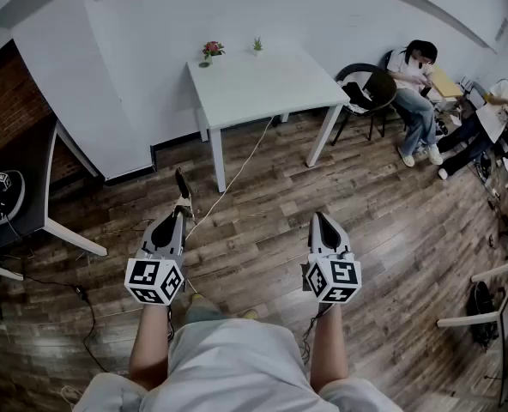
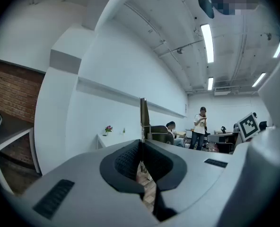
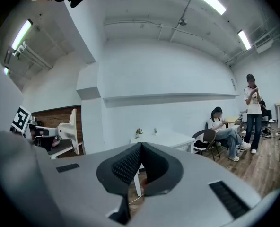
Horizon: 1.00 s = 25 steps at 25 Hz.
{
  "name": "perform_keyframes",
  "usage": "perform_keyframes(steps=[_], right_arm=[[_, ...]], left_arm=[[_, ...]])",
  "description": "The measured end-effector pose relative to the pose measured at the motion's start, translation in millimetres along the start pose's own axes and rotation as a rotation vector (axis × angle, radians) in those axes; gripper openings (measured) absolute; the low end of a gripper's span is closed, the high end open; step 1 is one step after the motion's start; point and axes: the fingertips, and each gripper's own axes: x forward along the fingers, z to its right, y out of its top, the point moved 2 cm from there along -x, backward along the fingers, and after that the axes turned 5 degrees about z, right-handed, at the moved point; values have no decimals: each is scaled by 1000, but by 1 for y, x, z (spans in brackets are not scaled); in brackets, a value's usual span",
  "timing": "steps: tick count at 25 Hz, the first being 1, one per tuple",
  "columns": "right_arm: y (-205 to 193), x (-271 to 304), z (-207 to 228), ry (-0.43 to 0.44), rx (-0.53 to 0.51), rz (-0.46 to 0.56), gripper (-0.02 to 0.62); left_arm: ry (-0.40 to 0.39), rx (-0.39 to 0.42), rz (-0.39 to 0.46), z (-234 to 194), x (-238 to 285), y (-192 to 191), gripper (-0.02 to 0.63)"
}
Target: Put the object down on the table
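My left gripper (image 1: 183, 207) is shut on a thin dark flat object (image 1: 183, 184) that sticks out past its tips, above the wooden floor. In the left gripper view the same thin dark flat object (image 2: 143, 113) stands upright out of the closed jaws of my left gripper (image 2: 141, 143). My right gripper (image 1: 317, 219) is shut and holds nothing; the right gripper view shows it (image 3: 141, 148) with its pads pressed together. The white table (image 1: 263, 84) stands ahead by the wall, well beyond both grippers. It carries a small flower pot (image 1: 212, 51) and a tiny green plant (image 1: 257, 45).
A cable (image 1: 237, 174) runs across the floor from under the table toward me. A dark desk (image 1: 27, 196) stands at the left. At the right, a black chair (image 1: 365, 88), a seated person (image 1: 413, 80) and another person (image 1: 494, 114).
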Motion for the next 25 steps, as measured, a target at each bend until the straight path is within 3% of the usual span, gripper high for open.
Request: perform_keyframes(steps=[16,25], right_arm=[[-3,-7,-13,2,-30,24,8],[-14,-16,5,1,0,20,8]], left_arm=[[-4,-20,-2,-2,-7,-8,20],[-8,-13,-19,16,0,-15,20]])
